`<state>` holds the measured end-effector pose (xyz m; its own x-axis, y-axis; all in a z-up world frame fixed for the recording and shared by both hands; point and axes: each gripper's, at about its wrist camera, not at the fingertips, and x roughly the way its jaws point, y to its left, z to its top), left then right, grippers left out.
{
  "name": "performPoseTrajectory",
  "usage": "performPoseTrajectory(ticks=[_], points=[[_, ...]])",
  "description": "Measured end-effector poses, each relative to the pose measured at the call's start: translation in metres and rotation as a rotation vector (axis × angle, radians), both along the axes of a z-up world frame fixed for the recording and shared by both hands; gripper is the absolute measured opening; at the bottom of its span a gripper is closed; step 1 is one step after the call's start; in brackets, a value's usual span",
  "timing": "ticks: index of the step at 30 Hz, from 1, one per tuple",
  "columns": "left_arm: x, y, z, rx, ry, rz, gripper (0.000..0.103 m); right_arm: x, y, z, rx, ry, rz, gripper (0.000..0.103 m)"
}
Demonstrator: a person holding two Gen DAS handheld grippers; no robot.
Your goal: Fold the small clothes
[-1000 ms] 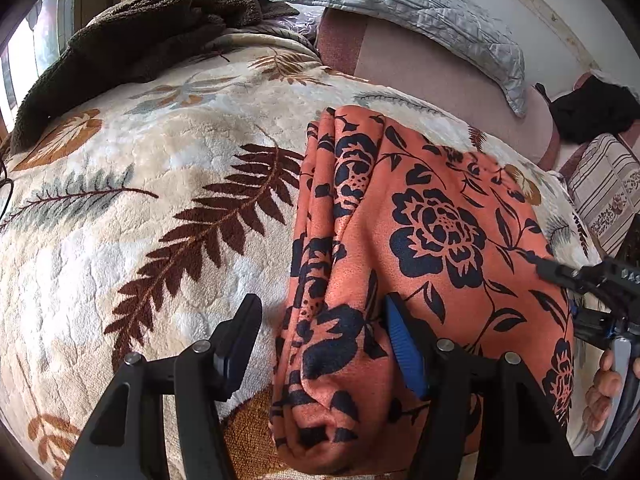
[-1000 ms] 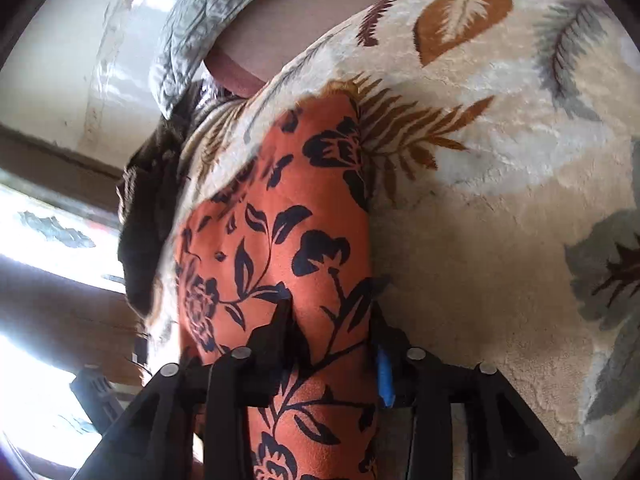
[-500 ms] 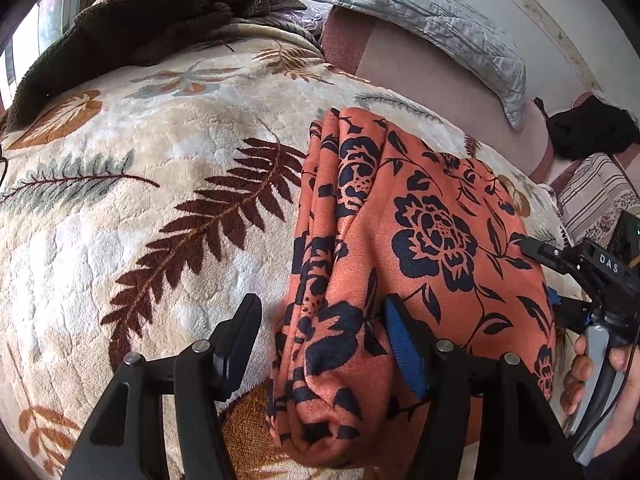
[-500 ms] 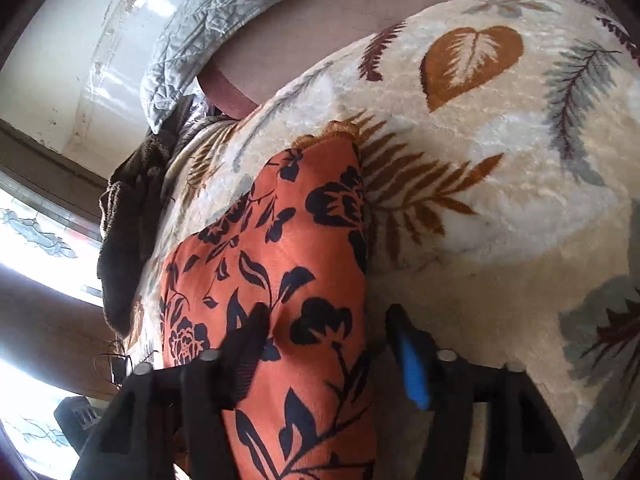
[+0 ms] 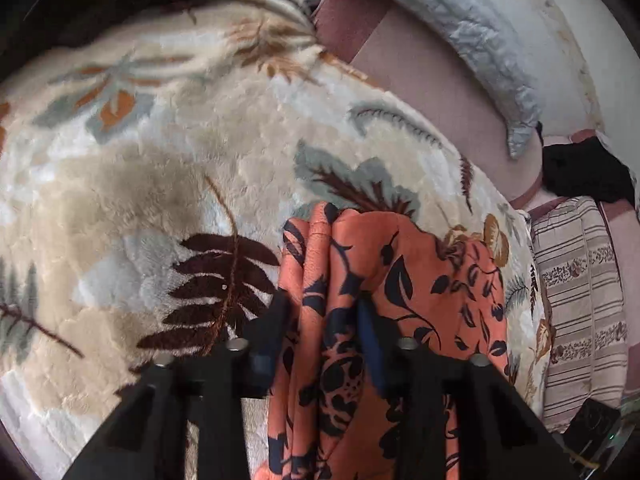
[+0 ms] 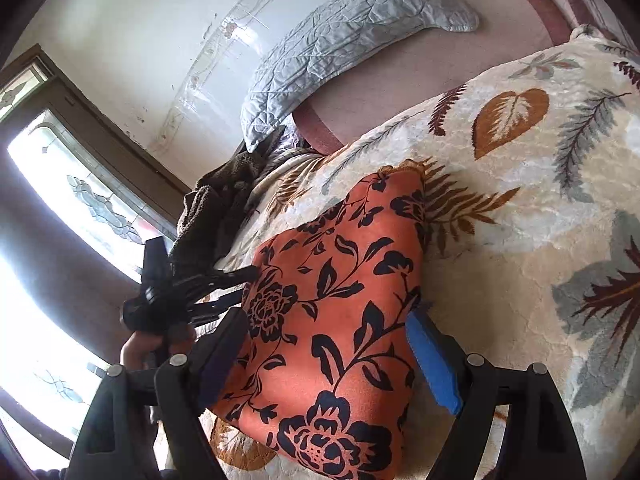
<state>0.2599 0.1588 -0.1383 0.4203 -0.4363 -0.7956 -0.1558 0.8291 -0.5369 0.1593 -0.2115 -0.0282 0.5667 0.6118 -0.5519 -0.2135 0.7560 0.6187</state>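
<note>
Nearest to us, our left gripper (image 5: 324, 322) has just been closing, and its jaws now pinch the bunched, layered edge of the orange cloth with the dark navy flower print (image 5: 404, 292); the fabric rises between the pads in several ridges, so we judge this a real grasp on a thick fold. Our right gripper (image 6: 328, 354) has just been opening; its jaws stand released on either side of the same cloth (image 6: 340, 312), the blue pad clear of the fabric's right edge and the dark pad just beside its left edge, neither pressing as far as we can tell.

The cloth lies folded into a compact packet on the plush cream blanket with the brown and grey leaf pattern (image 6: 540, 208), near the blanket's front edge. In the right wrist view our left gripper (image 6: 192, 292), held in a hand (image 6: 152, 344), reaches the packet's far left side.

What could go wrong: with only one side held, a pull by our left hand may drag the whole packet across the plush pile and skew or open the layers. The pinch may catch only some ridges, letting inner layers slip out. The open right jaws, so near, could snag the edge.

Farther off lie a brown fuzzy throw (image 6: 216, 212) and a grey quilted pillow (image 6: 344, 48) against the wall.
</note>
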Motion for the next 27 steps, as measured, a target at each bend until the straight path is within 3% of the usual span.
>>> performPoseTrajectory(ticks=[4,9,12,15,16,17,19,21,25,27], points=[[-0.001,0.020,-0.011,-0.129,0.029,0.066,0.033,0.009,-0.002,-0.013,0.041,0.046,0.024,0.084],[-0.045,0.012,0.030,-0.021,-0.073,0.066,0.039,0.011,-0.011,-0.010,0.098,0.048,0.008,0.084],[-0.091,0.001,0.054,0.038,-0.162,0.032,0.059,0.006,-0.011,-0.005,0.124,0.036,0.009,0.085],[-0.133,-0.004,0.041,0.078,-0.153,0.043,0.059,0.002,-0.007,-0.005,0.118,0.040,0.025,0.085],[-0.139,-0.006,0.026,0.108,-0.107,0.037,0.037,0.000,-0.005,-0.006,0.116,0.041,0.033,0.085],[-0.143,-0.004,0.010,0.096,-0.068,0.024,0.030,-0.002,-0.003,-0.007,0.109,0.044,0.040,0.085],[-0.150,0.003,0.002,0.032,-0.074,0.049,0.033,-0.006,-0.001,-0.010,0.093,0.054,0.044,0.085],[-0.156,0.007,0.020,0.031,-0.110,0.076,0.034,-0.010,-0.002,-0.012,0.098,0.059,0.041,0.085],[-0.170,0.003,0.051,0.057,-0.217,0.039,0.056,-0.012,-0.012,-0.012,0.134,0.076,0.024,0.085],[-0.171,0.002,0.052,0.082,-0.216,0.033,0.057,-0.010,-0.021,-0.015,0.162,0.100,0.000,0.086]])
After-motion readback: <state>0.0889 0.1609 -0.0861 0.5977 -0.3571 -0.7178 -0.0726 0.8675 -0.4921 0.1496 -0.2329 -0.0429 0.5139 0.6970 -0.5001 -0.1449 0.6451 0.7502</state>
